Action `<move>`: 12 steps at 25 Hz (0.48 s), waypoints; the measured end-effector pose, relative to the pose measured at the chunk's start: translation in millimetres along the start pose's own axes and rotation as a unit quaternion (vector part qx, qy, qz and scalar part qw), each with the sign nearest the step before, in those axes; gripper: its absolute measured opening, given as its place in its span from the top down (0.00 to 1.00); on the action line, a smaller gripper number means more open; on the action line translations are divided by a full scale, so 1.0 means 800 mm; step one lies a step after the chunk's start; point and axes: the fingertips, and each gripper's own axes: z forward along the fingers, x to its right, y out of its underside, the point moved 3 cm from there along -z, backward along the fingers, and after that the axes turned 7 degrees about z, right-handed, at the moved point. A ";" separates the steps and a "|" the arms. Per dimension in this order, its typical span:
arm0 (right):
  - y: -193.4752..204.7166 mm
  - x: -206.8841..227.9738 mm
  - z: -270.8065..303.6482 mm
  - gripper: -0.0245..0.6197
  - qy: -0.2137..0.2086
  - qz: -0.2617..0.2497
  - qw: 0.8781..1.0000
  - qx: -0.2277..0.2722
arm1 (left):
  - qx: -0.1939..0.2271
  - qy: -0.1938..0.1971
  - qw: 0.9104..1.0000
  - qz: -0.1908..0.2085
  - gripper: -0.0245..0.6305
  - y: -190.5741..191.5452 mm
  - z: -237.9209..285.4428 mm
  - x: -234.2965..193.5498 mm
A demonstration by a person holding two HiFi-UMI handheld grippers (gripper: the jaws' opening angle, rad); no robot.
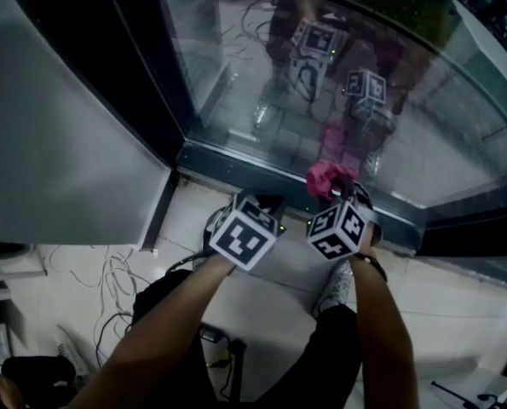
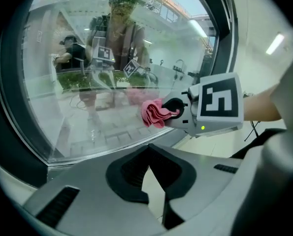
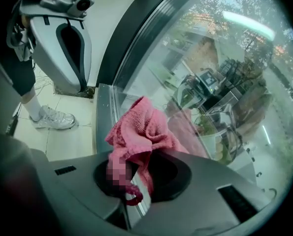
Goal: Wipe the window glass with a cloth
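From the head view I see a pale tiled floor (image 1: 458, 305) with loose cables (image 1: 108, 271) strewn across its left side, near a dark bag (image 1: 36, 373) in the corner. A grey wall panel (image 1: 57, 143) fills the left, edged by a black frame (image 1: 125, 66). The right gripper view gives me a white sneaker (image 3: 52, 118) flat on the tiles, and the left one a ceiling light (image 2: 276, 43), lit.

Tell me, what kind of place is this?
Probably indoors in a building, beside a big window glass reaching down to a pale tiled floor, with loose cables lying about.
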 end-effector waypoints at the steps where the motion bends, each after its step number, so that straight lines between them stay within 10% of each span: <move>1: 0.005 -0.005 0.006 0.88 -0.005 0.001 1.000 -0.004 | -0.002 0.003 1.000 -0.003 0.95 0.002 0.002 0.001; 12: 0.073 -0.063 0.079 0.88 -0.068 0.023 0.995 -0.075 | -0.018 0.012 1.000 0.007 0.95 0.001 0.006 0.012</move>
